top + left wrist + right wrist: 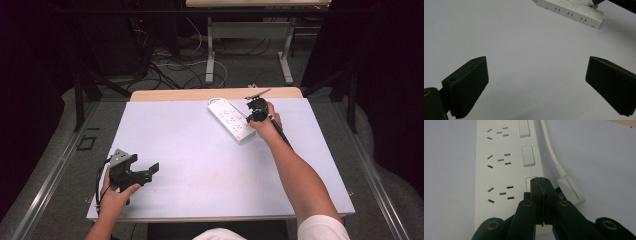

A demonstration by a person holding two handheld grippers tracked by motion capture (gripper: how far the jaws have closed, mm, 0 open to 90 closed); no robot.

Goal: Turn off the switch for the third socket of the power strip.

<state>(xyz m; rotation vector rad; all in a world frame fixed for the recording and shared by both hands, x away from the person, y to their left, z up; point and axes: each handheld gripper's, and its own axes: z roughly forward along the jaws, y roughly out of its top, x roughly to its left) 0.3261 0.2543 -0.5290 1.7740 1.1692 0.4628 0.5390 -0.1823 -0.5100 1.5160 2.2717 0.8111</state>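
Observation:
A white power strip (231,120) with three socket groups and rocker switches lies at the far right of the table; in the left gripper view the power strip (571,11) sits far off at the top. My right gripper (541,180) is shut with nothing between its jaws, and its tips rest on the nearest switch (529,181) of the power strip (499,170). From above, the right gripper (256,114) hangs over the strip's right side. A white plug (571,190) and its cord lie beside the strip. My left gripper (150,172) stands open and empty at the near left, seen as wide-apart jaws (536,85).
The white tabletop (200,160) stretches between the two grippers. A flat grey tool-like piece (257,93) lies at the table's far edge. Beyond the table stand another desk's legs (210,55) and floor cables.

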